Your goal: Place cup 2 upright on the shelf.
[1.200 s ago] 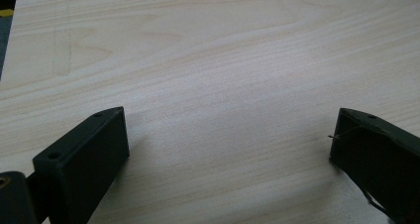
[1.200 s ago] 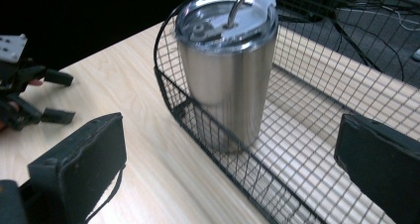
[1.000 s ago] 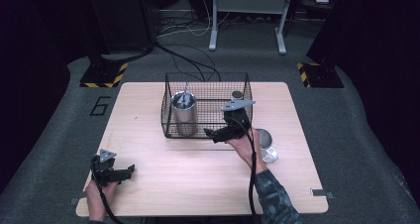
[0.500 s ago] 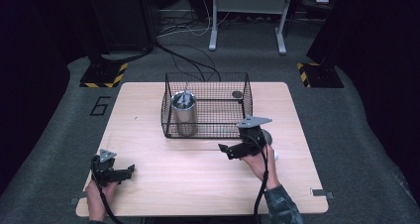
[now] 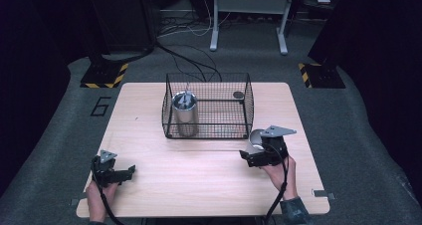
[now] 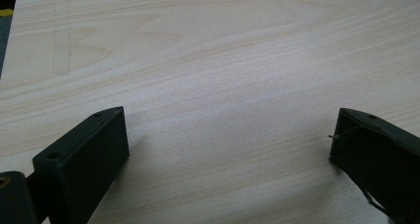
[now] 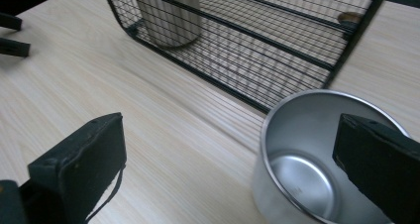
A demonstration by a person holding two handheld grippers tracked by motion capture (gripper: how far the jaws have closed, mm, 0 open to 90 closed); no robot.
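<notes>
Just in front of the wire basket [image 5: 209, 105], steel cup [image 7: 317, 159] upright beside wide-open, empty right gripper [image 7: 237, 159]; nearer than left.

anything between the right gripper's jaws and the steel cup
Nothing: in the right gripper view the open right gripper already brackets the steel cup, only bare table between.

Black wire-mesh basket [image 5: 209, 105] blocks table centre toward 12 o'clock, tall steel canister [image 5: 184, 113] inside its left end. Open steel cup [image 7: 317, 159] sits at 4 o'clock off basket, between right gripper [image 7: 228, 169] jaws. Bare light-wood tabletop [image 5: 189, 170] at 6–8 o'clock passable.
</notes>
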